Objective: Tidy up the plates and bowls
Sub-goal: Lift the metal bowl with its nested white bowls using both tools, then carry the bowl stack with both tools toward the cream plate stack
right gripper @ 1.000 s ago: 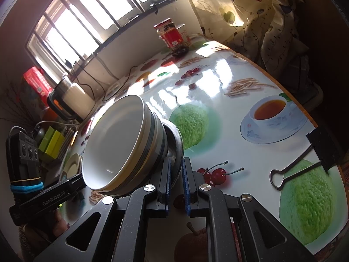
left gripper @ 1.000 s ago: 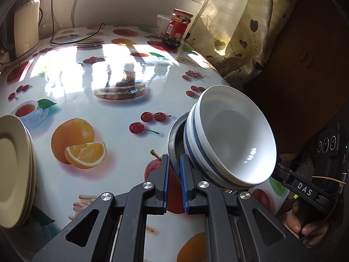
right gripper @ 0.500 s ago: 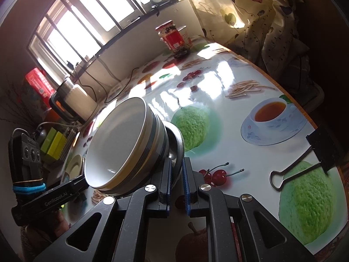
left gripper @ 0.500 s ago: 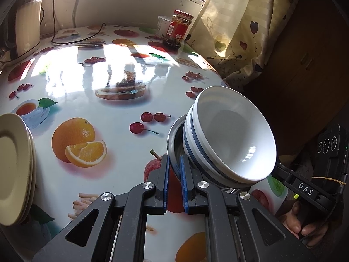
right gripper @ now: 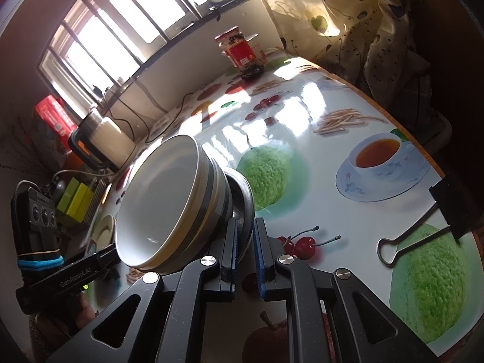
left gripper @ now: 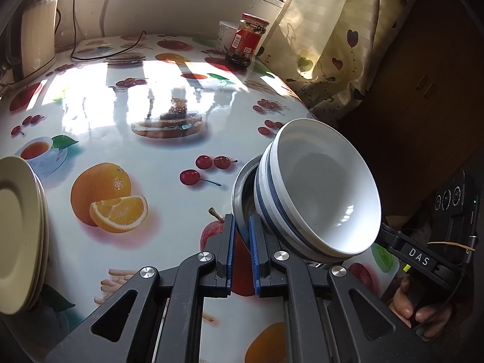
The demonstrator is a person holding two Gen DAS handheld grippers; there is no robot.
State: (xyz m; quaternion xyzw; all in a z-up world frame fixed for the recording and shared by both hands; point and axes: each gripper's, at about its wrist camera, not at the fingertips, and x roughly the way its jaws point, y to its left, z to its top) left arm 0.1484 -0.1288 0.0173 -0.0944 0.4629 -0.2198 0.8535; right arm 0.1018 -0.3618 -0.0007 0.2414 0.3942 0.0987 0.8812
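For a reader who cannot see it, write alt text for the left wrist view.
The left gripper pinches the rim of a metal bowl holding nested white bowls with blue bands, tilted above a fruit-print table. Cream plates are stacked at the left edge; a red-labelled jar stands at the far side by a curtain.

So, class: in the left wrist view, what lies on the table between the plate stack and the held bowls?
Bare fruit-print tablecloth only, between plate stack and bowls.
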